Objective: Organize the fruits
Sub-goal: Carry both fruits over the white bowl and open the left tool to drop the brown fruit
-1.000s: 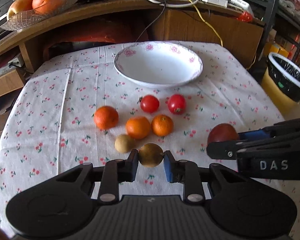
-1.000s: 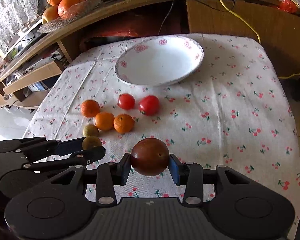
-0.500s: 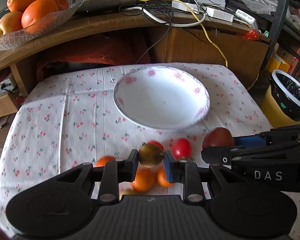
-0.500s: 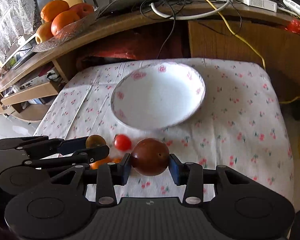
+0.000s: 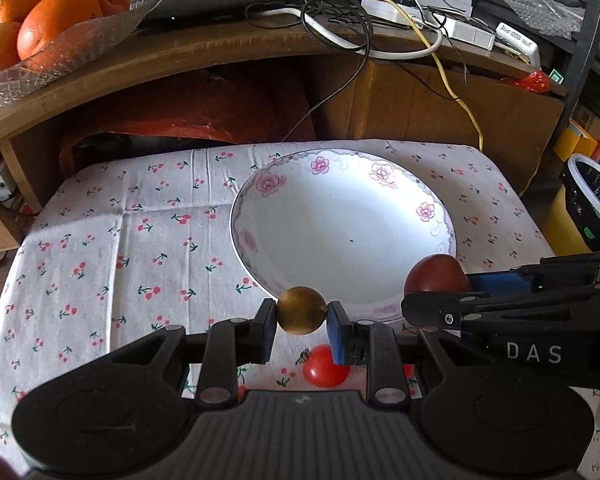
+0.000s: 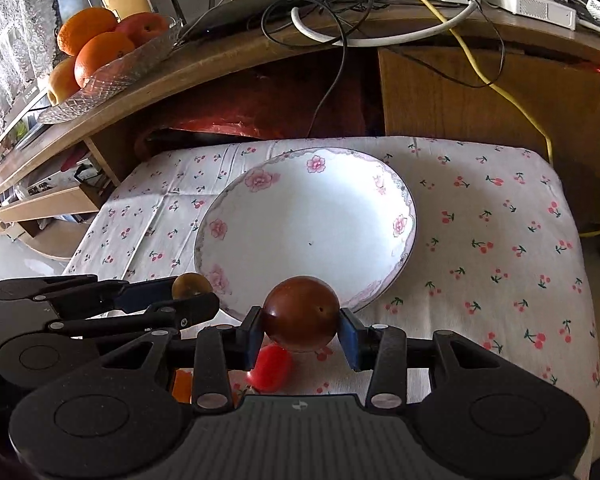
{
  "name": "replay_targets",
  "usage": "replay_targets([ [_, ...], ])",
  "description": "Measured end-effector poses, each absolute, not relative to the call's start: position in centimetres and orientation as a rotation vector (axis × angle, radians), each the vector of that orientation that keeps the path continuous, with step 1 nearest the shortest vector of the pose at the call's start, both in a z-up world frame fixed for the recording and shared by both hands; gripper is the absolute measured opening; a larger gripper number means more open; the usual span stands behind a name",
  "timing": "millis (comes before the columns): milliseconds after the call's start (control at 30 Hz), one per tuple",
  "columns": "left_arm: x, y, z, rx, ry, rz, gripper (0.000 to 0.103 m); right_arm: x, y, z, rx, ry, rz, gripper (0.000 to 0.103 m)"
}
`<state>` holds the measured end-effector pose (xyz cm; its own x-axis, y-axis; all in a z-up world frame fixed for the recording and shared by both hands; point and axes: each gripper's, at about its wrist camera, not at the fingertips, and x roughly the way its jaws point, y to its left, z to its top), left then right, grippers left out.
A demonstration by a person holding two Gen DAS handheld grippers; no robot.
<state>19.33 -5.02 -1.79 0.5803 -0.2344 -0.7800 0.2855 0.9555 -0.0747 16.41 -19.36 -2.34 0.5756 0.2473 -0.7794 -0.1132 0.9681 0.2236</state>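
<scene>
- While both fruits hang at the near rim of the bowl (image 5: 440, 204), step = drop-in: carry each past the rim twd 12 o'clock, lower, then release gently so nothing rolls out.
- L gripper (image 5: 302, 322) clamps a small round golden-brown fruit (image 5: 301, 310), dull skin; R gripper (image 6: 300, 330) pinches a bigger dark red fruit (image 6: 301, 313), smooth, glossy.
- Bowl: shallow glazed white ceramic w/ pink flowers, empty, on soft cherry-print cloth (image 5: 100, 240).
- Red tomato (image 5: 325, 365) on cloth at 6 o'clock of bowl.
</scene>
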Motion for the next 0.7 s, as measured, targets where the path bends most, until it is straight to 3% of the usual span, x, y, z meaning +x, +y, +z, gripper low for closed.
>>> replay_targets([
  [700,21.0,-5.5,-2.8,0.106,0.873,-0.273,0.035,18.2,-19.2,-3.1,0.096,0.893,0.209,0.039],
])
